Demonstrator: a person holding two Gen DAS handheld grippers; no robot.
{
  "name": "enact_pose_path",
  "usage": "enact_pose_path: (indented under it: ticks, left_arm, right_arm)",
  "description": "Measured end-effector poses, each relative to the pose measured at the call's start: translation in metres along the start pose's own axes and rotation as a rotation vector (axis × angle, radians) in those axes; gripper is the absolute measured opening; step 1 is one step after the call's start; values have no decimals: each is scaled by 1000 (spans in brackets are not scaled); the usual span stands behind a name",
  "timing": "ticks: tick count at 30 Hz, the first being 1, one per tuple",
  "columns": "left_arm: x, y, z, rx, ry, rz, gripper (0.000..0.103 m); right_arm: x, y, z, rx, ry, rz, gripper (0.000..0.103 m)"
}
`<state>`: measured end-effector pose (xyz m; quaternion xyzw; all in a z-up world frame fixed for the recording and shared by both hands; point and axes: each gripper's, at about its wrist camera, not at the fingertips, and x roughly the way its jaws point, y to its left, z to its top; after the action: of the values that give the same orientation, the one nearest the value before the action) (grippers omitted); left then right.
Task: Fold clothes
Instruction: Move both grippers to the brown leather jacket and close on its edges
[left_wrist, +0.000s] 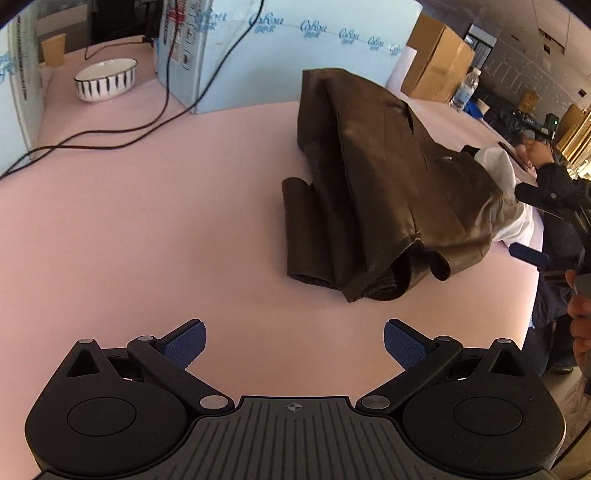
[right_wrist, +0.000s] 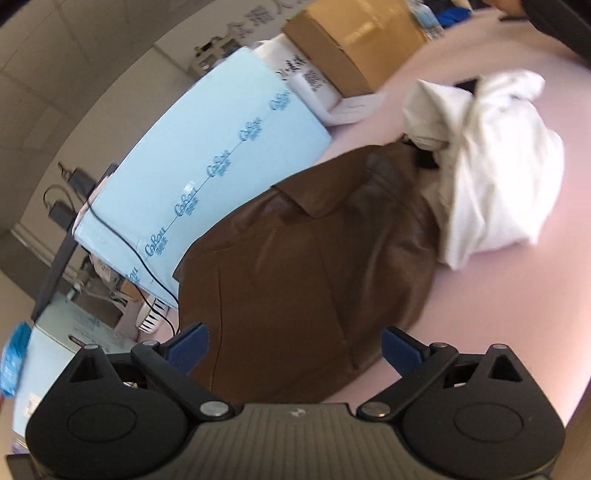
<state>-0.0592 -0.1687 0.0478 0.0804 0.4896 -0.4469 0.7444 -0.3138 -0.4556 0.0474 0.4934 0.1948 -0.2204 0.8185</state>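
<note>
Both grippers sit nearest the lens. Left gripper (left_wrist: 294, 343): jaws wide apart, nothing between them, blue pads (left_wrist: 184, 345) over bare pink worktop (left_wrist: 129, 240). Right gripper (right_wrist: 293, 347): jaws also spread, empty, blue fingertips (right_wrist: 400, 350) framing the near edge of the brown leather jacket (right_wrist: 295, 266) — touching it or just above, cannot tell.

Task item: the brown jacket, also clear in the left wrist view (left_wrist: 380, 184), lies on the worktop ahead and right of the left gripper, well apart from it. It is roughly folded into a long bundle; a sleeve-like fold (left_wrist: 306, 229) sticks out on its left side, and the rolled layers at the near end show open loops. In the right view a collar or flap edge (right_wrist: 314, 203) runs across the upper part of it.

White garment (right_wrist: 491, 173) — crumpled, unfolded, lying against the far end of the jacket; the right view is a bit blurred there. From the left view only a piece of it (left_wrist: 498, 166) shows behind the jacket.

Background: pale blue foam board (left_wrist: 295, 55) standing at the far edge, black cable (left_wrist: 110, 133) trailing across the worktop, striped white bowl (left_wrist: 105, 79) far left, cardboard box (left_wrist: 439, 62), water bottle (left_wrist: 466, 88). Another person's hand (left_wrist: 537, 147) shows at far right.
</note>
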Motion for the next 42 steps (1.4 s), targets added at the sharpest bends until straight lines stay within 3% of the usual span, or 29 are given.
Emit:
enact_pose_path:
  ticks: [3,6,8,12,16,19,23,25,27,30,33,34,35,36,37,39,42]
  left_arm:
    - [19,-4,8,-26,77,-119,103]
    - [33,-14,18,-30,92,-183,103]
    - [42,-20,27,-43,66,-185,103]
    - [64,-34,40,-49,56,-161,102]
    - [68,-42,45,-59,5,-155,97]
    - [72,-46,46,-57,-36,-125,85]
    - [69,-41,46,-120,-74,-102,69]
    - [67,-38,47,-155,-86,-102,53]
    - [69,-36,46,-173,-93,-114,40]
    - [71,-36,42,-178,-114,-121,26]
    - [70,-39,37,-156,-151,-119,19]
    - [69,-40,36,-147,-164,-116,19]
    - [68,-42,34,-137,-177,-114,19]
    - [67,-44,33,-129,-191,-103,19]
    - [65,-45,32,-122,-206,-81,19]
    - [59,-50,31,-104,-238,-43,18]
    - [47,-63,28,-13,-297,-10,14]
  right_arm:
    - [-1,-30,2,116,53,42,101]
    - [9,-50,3,234,65,72,101]
    - [20,-60,4,281,34,86,98]
    - [43,-66,8,286,-58,81,83]
    - [67,-59,14,223,-79,100,84]
    - [79,-48,16,168,-89,78,84]
    - [80,-45,10,211,-169,51,84]
    - [80,-41,6,208,-190,45,90]
    - [82,-35,3,177,-207,47,102]
    - [88,-23,-5,108,-244,8,103]
    - [90,-16,-12,46,-268,-14,101]
    - [89,-16,-13,25,-273,-20,97]
    - [89,-16,-15,-3,-279,-33,76]
    - [91,-17,-16,-21,-277,-43,34]
    - [95,-25,-16,0,-251,-27,22]
    - [97,-44,-16,85,-235,80,10]
    - [86,-42,-16,87,-274,145,5]
